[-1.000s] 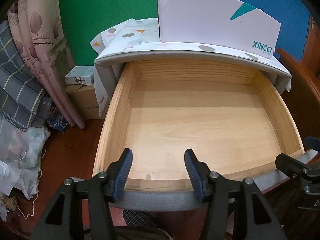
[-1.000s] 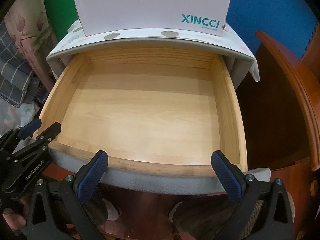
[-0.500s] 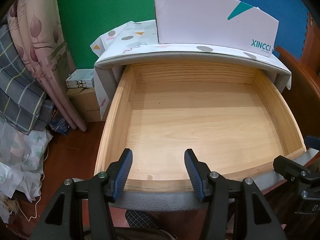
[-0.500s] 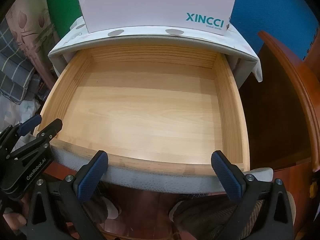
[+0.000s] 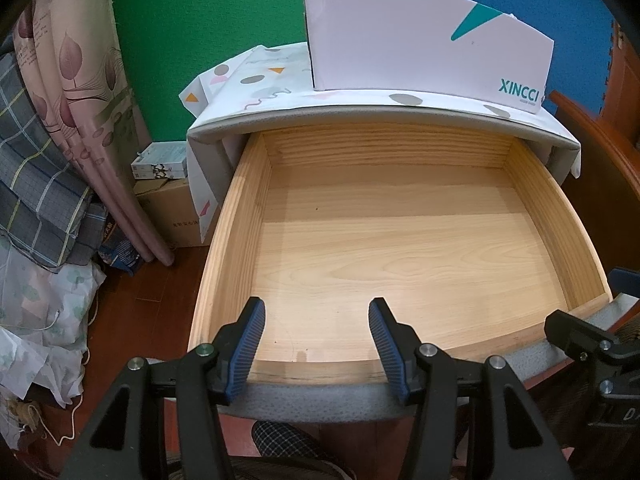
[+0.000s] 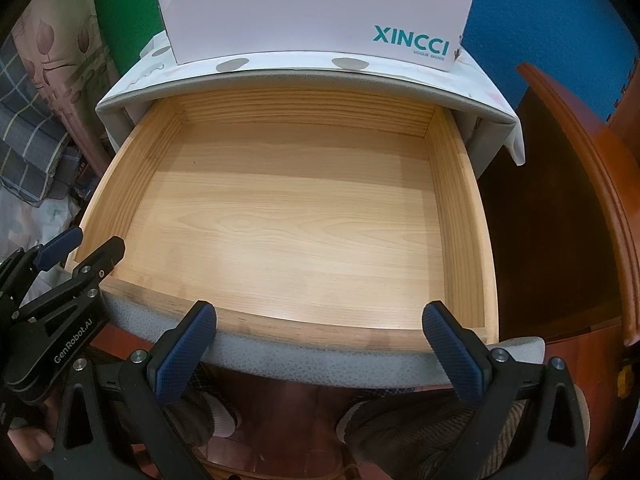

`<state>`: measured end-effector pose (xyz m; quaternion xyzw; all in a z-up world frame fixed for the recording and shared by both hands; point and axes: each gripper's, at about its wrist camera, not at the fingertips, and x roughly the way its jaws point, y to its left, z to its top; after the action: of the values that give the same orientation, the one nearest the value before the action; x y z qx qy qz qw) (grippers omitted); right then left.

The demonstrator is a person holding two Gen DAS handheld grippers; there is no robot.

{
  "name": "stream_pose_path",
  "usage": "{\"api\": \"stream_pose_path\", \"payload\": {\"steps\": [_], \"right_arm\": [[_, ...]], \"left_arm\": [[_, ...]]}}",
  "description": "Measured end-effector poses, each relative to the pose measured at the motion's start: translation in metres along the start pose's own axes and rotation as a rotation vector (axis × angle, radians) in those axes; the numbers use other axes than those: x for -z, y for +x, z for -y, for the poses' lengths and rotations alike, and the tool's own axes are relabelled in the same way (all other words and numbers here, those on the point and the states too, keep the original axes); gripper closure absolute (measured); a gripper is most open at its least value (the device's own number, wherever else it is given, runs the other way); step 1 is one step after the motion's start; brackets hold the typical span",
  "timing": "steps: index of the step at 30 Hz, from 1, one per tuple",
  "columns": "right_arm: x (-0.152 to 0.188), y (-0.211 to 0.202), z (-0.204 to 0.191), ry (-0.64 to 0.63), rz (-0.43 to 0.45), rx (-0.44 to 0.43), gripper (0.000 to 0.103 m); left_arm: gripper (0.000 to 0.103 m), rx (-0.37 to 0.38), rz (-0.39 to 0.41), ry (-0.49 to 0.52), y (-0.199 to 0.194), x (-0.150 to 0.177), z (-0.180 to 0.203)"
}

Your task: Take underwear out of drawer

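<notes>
The wooden drawer [image 5: 224, 248] [image 6: 460, 216] is pulled out and its pale floor is bare; no underwear shows in either view. My left gripper [image 5: 316, 320] is open and empty, its blue pads just over the drawer's padded grey front edge [image 5: 320, 400]. My right gripper [image 6: 320, 324] is open wide and empty, over the same front edge [image 6: 320, 360] further right. The left gripper's body also shows at the left of the right wrist view [image 6: 60, 280]; part of the right gripper shows at the right of the left wrist view [image 5: 588, 344].
A white XINCCI shoebox [image 5: 424, 44] [image 6: 312, 12] stands on the cloth-covered cabinet top [image 5: 256, 80]. Curtains and plaid bedding [image 5: 44, 152] and cardboard boxes [image 5: 172, 208] are on the left. Dark red wooden furniture [image 6: 580, 208] is on the right.
Both views have shifted slightly to the right and nearer the drawer. Both grippers stay open and empty; the drawer has not moved.
</notes>
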<state>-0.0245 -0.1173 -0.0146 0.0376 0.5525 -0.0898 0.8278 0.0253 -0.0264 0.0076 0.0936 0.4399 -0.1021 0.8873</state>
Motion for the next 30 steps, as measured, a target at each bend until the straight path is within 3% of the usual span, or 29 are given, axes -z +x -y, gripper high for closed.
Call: {"api": "stream_pose_path", "payload": {"steps": [30], "right_arm": [[0.0001, -0.0016, -0.0023, -0.016, 0.007, 0.012, 0.001]], "left_arm": [[0.048, 0.007, 0.018, 0.008, -0.0014, -0.002, 0.0041]]}}
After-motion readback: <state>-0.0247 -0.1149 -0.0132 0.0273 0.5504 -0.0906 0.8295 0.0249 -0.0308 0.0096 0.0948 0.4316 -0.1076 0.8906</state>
